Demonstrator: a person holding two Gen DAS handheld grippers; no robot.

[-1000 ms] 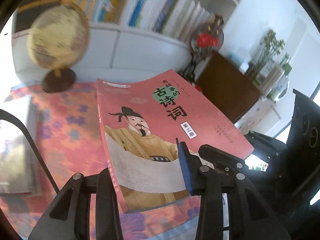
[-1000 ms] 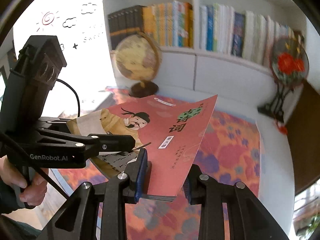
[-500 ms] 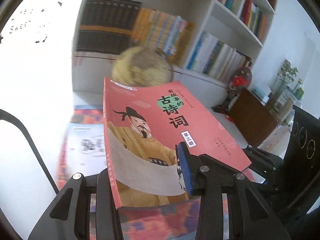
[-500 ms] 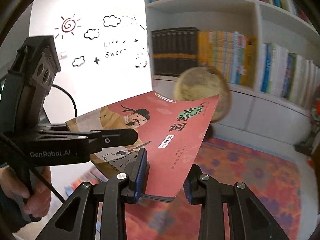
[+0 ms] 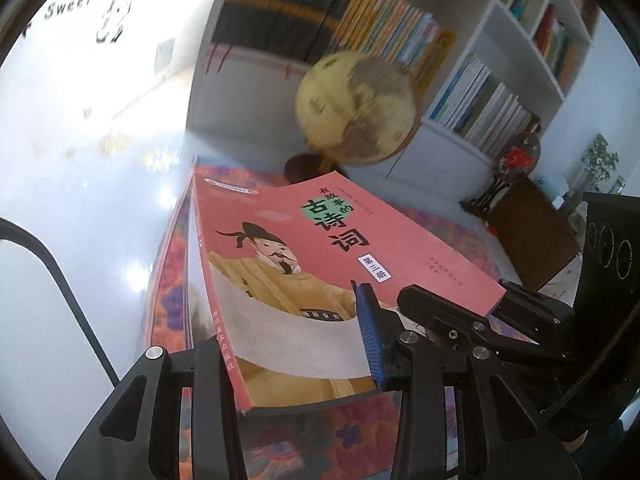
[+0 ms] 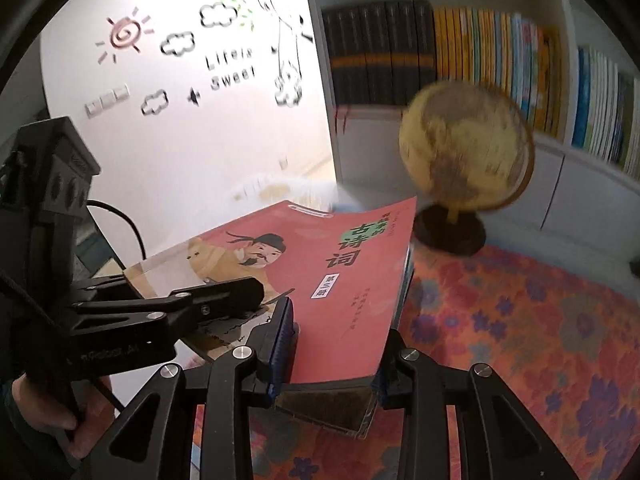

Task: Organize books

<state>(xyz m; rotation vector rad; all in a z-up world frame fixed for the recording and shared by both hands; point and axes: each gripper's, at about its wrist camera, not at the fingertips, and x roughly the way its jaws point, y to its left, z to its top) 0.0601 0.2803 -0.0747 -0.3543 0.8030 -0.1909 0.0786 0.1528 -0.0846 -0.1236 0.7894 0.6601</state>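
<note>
both views are bright and washed with daylight. in the left wrist view the white wall [image 5: 92, 128] at the left is blown out to a hazy glare, and pale reflections smear across it. the globe [image 5: 356, 108] and the shelved books [image 5: 384, 44] behind it are streaked with motion blur, while the red book [image 5: 320, 264] close to the lens stays sharp. in the right wrist view the globe [image 6: 466, 148] is smeared too, and the wall lettering [image 6: 230, 68] is soft. the fisheye bends the shelves, and black corners ring each picture.
</note>
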